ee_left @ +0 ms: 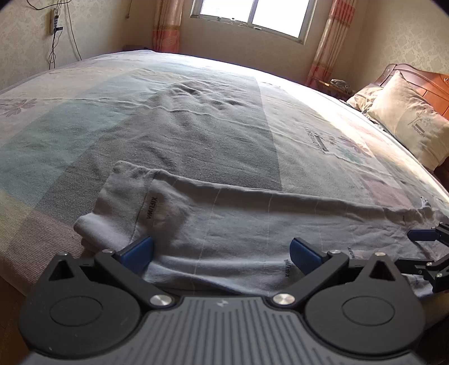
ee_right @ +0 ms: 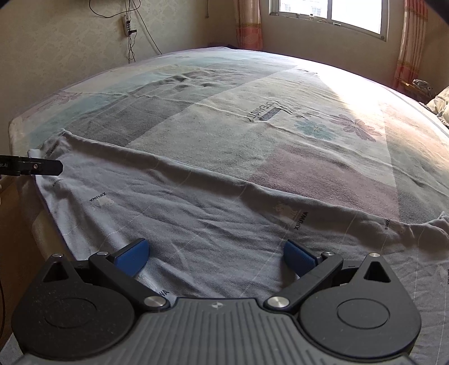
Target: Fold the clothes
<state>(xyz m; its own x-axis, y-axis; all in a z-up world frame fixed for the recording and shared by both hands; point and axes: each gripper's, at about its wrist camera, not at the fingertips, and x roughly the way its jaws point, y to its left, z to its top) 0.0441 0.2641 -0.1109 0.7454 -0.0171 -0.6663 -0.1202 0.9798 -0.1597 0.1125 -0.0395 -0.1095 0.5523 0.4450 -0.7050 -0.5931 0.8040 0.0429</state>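
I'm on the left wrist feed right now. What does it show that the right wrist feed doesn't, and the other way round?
Only the left wrist view shows the pillow against the wooden headboard, and the garment's folded-over left end. It also catches the right gripper's fingers at its right edge.

Only the right wrist view shows the garment's right end and the bed's left corner, with the left gripper's finger at the left edge.

Both show the grey garment laid lengthwise along the near edge of the bed, the patterned bedsheet, the window, and open jaws.
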